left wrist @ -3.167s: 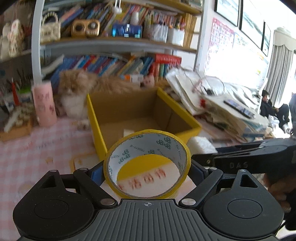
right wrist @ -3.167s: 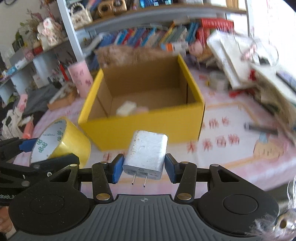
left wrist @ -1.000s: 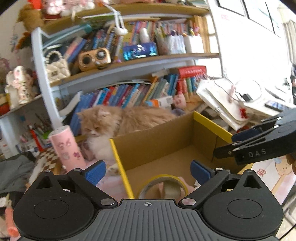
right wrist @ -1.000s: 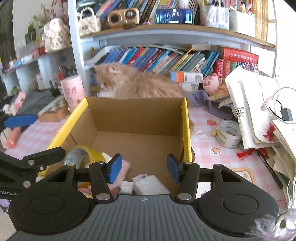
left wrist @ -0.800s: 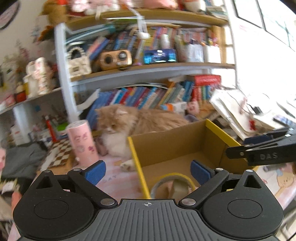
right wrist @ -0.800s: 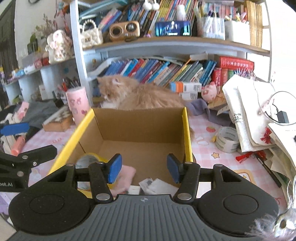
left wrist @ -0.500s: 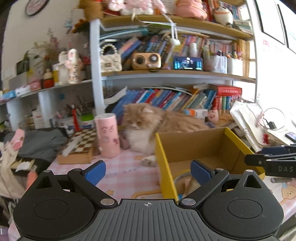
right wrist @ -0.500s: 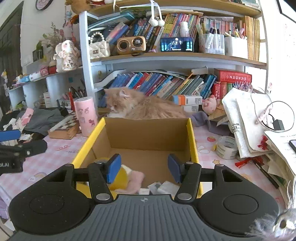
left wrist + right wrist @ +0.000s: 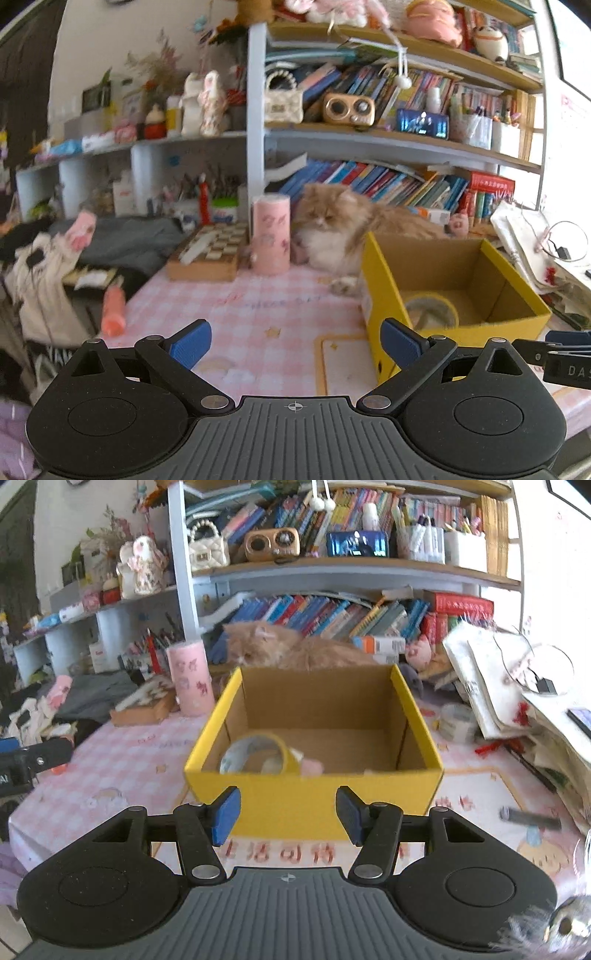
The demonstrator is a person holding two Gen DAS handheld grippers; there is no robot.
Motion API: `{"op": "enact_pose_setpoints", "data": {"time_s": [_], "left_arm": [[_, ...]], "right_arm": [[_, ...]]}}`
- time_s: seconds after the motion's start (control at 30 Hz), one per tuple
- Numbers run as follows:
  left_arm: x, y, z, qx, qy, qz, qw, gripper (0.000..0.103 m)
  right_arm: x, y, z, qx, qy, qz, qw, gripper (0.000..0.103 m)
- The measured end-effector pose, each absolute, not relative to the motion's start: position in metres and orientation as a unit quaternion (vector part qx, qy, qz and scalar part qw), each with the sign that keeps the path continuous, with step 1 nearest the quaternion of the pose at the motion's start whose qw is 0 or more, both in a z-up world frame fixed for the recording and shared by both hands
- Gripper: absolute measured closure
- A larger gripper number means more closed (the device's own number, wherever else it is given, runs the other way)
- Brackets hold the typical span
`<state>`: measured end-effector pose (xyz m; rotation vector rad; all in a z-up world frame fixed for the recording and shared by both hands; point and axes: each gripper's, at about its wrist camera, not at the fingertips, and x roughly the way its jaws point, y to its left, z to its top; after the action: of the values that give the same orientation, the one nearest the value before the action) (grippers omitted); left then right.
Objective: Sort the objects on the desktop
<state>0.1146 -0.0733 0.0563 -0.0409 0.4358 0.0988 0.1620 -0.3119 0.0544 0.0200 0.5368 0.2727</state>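
A yellow cardboard box (image 9: 314, 797) stands on the pink checked tablecloth; it also shows in the left wrist view (image 9: 376, 288). A yellow tape roll (image 9: 258, 755) lies inside it at the left, also in the left wrist view (image 9: 430, 312), beside a pink item (image 9: 310, 766). My left gripper (image 9: 295, 341) is open and empty, above the table left of the box. My right gripper (image 9: 288, 814) is open and empty, in front of the box's near wall. The white charger is hidden.
A fluffy orange cat (image 9: 291, 650) lies behind the box. A pink cup (image 9: 190, 679) and a wooden checkerboard box (image 9: 207, 254) stand at the left. A clear tape roll (image 9: 456, 722), a paper pile (image 9: 517, 694) and a dark pen (image 9: 530, 818) lie at the right. An orange tube (image 9: 112, 310) lies far left.
Both grippers have let go of the tape roll and the charger into the box and pulled back from it. The left one has swung leftward.
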Motion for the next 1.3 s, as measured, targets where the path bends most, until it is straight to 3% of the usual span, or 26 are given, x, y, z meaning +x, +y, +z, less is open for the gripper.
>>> {"op": "enact_pose_setpoints", "data": {"time_s": [0.83,1.3], "left_arm": [[0.058,-0.046,0.036,0.003,0.266,0.004,0.964,0.003],[0.053,-0.038,0.031,0.014,0.29,0.008,0.957,0.0]], "right_arm": [[0.085,-0.249,0.032,0.011,0.314,0.109,0.943,0.04],[0.077,-0.239,0.031,0.006,0.329,0.1,0.939,0.025]]}}
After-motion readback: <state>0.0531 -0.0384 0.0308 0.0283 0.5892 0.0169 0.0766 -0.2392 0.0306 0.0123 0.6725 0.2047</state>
